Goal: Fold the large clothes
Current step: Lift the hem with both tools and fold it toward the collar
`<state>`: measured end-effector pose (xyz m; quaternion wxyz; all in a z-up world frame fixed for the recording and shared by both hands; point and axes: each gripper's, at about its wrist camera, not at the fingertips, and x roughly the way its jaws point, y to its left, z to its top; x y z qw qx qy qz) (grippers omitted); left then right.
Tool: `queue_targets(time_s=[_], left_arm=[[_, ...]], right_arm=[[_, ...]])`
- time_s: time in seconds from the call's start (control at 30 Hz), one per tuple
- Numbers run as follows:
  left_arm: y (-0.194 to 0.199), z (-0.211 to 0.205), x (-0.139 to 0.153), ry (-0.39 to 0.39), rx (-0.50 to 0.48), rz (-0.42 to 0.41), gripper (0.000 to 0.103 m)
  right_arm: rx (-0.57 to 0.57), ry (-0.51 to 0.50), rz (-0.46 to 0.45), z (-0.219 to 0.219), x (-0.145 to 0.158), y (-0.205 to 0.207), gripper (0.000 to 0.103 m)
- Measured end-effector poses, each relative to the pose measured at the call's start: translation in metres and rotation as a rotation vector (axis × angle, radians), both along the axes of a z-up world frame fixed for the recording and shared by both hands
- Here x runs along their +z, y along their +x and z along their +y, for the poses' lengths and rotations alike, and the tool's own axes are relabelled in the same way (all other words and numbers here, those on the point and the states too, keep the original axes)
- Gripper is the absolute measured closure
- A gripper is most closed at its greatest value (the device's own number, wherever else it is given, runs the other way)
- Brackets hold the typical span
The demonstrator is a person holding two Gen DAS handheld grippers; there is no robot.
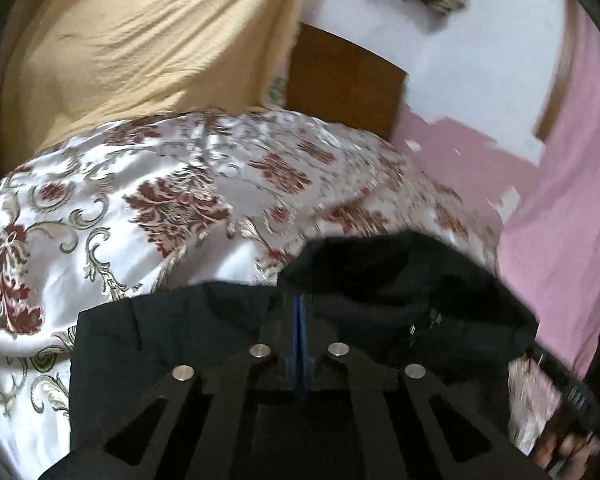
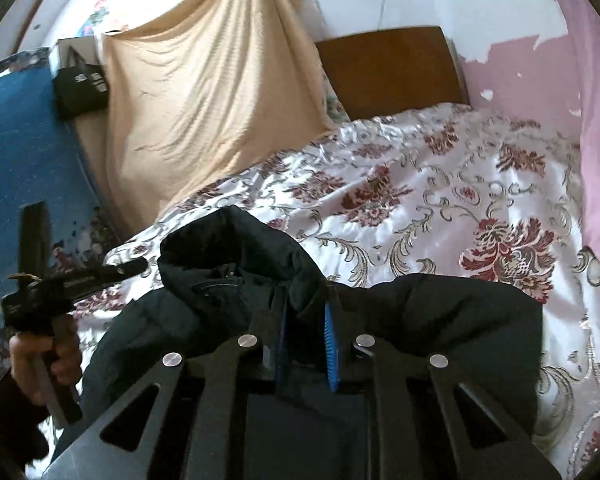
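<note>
My left gripper [image 1: 300, 320] is pressed closed over the black jacket [image 1: 400, 280], low in frame, nothing visibly pinched. My right gripper [image 2: 306, 336] stands parted, straddling the hood to reposition it on the floral bedspread [image 2: 460, 184].

Both tools are matte black: the left gripper [image 1: 300, 320] and right gripper [image 2: 306, 336] share slotted linkage arms, four round silver pivot pins and ribbed blue pads [image 2: 332, 344]. The bare-skinned left hand [image 2: 44, 364] (dark sleeve behind) wraps a black handle.
</note>
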<state>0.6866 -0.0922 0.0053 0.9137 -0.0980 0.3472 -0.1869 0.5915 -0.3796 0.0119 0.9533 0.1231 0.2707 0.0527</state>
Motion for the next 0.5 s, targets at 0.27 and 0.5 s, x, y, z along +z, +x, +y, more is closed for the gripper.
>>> queue_targets(time_s=[0.27,0.5], left_arm=[[-0.003,0.009,-0.008,-0.085,-0.019,-0.007,0.041],[0.006,-0.005,-0.014,-0.01,0.029,-0.002,0.073]], right_arm=[[0.053,-0.027,-0.039,0.002,-0.005,-0.035,0.089],[0.074,-0.037,-0.068,0.006,-0.01,-0.055,0.09]])
